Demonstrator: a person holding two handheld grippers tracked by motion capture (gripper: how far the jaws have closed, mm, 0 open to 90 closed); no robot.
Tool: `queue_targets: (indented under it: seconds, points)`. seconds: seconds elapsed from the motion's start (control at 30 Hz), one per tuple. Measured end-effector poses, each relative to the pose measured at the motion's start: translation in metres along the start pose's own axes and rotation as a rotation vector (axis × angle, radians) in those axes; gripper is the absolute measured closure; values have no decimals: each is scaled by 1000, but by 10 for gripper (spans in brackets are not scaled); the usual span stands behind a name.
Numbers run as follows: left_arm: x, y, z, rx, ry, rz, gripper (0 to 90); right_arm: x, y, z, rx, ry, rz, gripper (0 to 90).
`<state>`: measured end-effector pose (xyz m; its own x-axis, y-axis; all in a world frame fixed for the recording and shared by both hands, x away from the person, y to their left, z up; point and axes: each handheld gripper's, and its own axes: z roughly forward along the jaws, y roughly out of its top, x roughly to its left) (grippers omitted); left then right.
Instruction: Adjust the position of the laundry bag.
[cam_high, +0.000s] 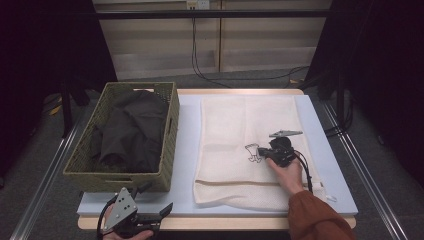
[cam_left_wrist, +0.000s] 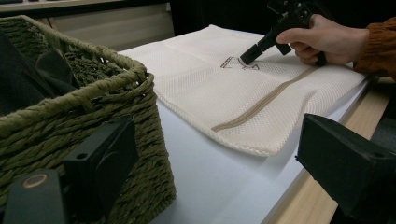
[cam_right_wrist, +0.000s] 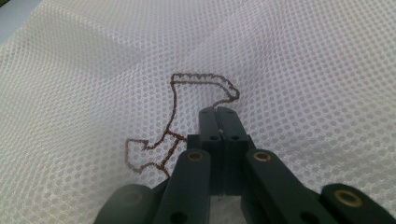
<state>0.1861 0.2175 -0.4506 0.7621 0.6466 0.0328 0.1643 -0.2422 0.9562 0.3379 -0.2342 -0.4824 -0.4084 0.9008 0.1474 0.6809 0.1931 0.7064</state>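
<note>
One wicker basket (cam_high: 125, 172) — beside mesh bag (cam_high: 225, 125).

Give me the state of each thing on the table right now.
Cream mesh laundry bag: flat on the table, pinched at its embroidered outline.
Green woven basket: upright, holding crumpled dark clothing.
Right gripper: shut on the mesh.
Left gripper: open, holding nothing, at the table's near edge.

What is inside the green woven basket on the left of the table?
The green woven basket holds crumpled dark clothing, piled almost to the rim. Anything beneath that clothing is covered and cannot be seen.
</note>
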Motion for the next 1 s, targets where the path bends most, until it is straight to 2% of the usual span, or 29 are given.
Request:
queue_targets:
  seconds: [0.37,0.7,0.87,1.0]
  points:
    - [-4,1,1,-4,-19,7,116,5,0,1,0,6,-2,900]
    - [-4,1,2,-8,-12,5,116,7,2,5,6,6,12,899]
    - [-3,2,2,4,-11,18,116,10,3,6,8,2,11,899]
    - [-3,2,5,-9,-27,10,116,11,4,7,9,2,12,899]
